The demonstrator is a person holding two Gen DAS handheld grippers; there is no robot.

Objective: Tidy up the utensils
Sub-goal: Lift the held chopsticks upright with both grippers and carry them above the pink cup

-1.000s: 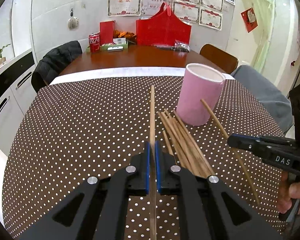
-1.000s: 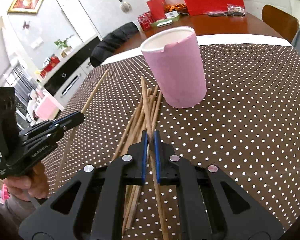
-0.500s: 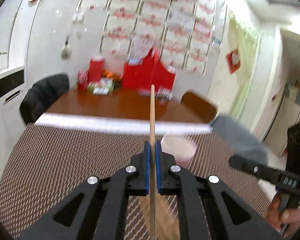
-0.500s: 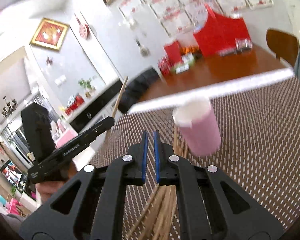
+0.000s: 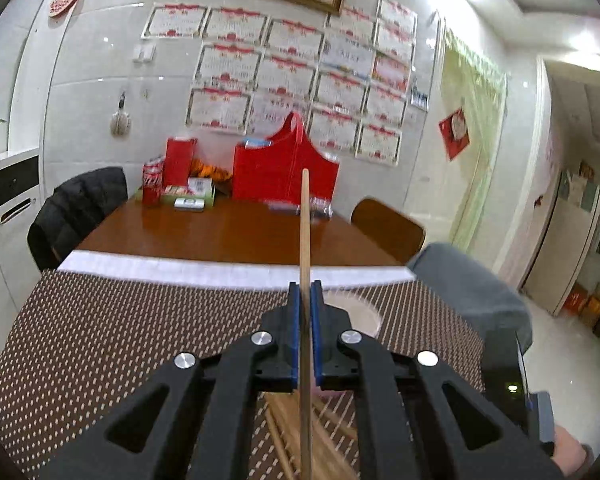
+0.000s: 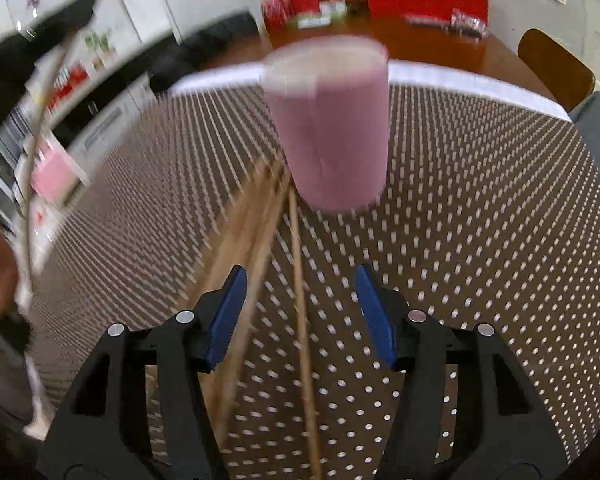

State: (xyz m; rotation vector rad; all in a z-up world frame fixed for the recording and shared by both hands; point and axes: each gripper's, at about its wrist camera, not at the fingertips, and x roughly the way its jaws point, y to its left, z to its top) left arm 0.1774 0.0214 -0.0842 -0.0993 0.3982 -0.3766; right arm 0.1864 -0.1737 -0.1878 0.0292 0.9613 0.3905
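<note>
My left gripper (image 5: 305,332) is clamped on one wooden chopstick (image 5: 305,216), lifted above the dotted tablecloth (image 5: 100,340). My right gripper (image 6: 300,312) is opening over the chopstick pile (image 6: 256,216) beside the pink cup (image 6: 332,128), pads touching nothing. These sticks look light, stiff and smooth, so I'd pinch one near mid-length to stop it pivoting
</note>
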